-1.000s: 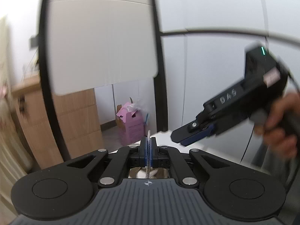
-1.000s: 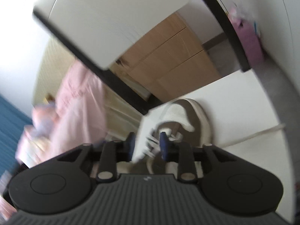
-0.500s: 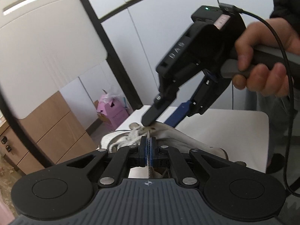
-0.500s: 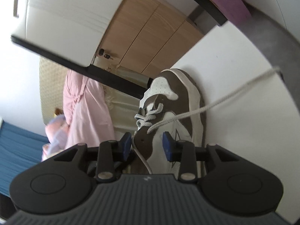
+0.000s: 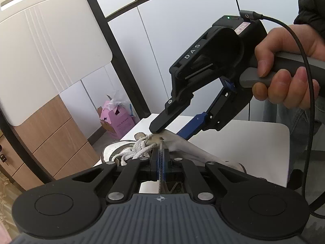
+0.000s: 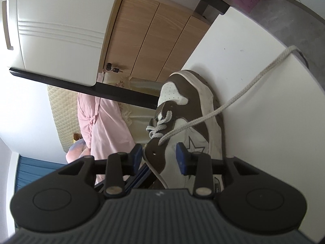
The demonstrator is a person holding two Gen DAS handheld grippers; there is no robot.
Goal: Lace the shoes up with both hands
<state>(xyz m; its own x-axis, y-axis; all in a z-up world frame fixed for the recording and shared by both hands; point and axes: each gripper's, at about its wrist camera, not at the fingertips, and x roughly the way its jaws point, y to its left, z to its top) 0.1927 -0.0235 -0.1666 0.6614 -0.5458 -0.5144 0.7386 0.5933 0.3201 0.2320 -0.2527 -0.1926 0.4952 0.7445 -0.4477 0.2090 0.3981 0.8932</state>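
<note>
The left gripper (image 5: 160,160) is staying clamped on the lace (image 5: 160,169) at frame centre. The right gripper (image 6: 159,157), jaws apart, having dropped from mid-right, is straddling the shoe (image 6: 189,109) on the table (image 6: 254,65).

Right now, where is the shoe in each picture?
Left wrist view: the shoe lies low in the middle, just past the shut left gripper, mostly hidden.
Right wrist view: the shoe sits right of centre, toe pointing up.
Shared landmark: the wooden drawers.
</note>
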